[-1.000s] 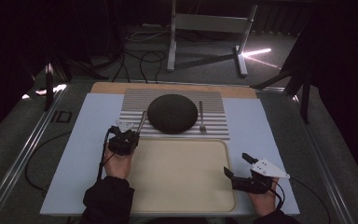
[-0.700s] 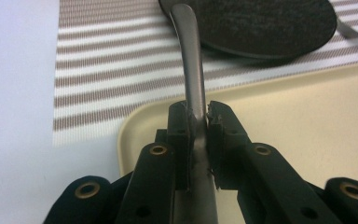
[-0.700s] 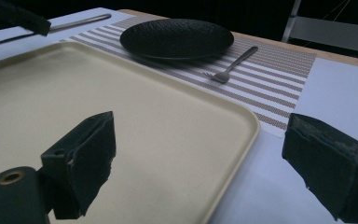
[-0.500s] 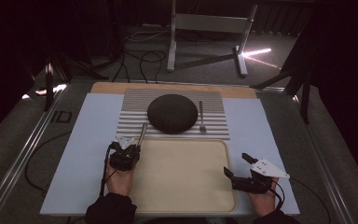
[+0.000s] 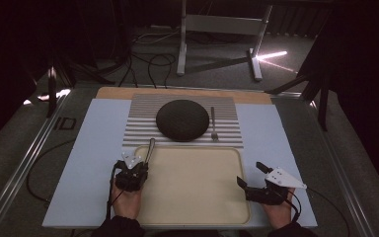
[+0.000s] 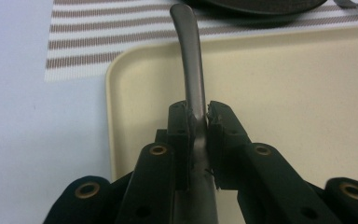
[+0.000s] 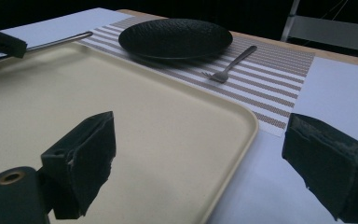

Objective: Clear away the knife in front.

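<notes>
At the left edge of the cream plastic tray (image 5: 192, 207), the left gripper (image 5: 139, 165) has its jaws clamped on a slim, grey metal utensil handle (image 6: 189, 56). The handle is smooth and gently curved, reaching forward over the tray's far left corner toward the brown-and-white striped placemat (image 5: 138, 126). Its working end is hidden behind the jaws. On the mat sit a round black textured plate (image 5: 182, 119) and, just right of it, a small metal fork (image 5: 213, 123). The right gripper (image 5: 249, 178) hangs at the tray's right edge, jaws spread wide and empty.
</notes>
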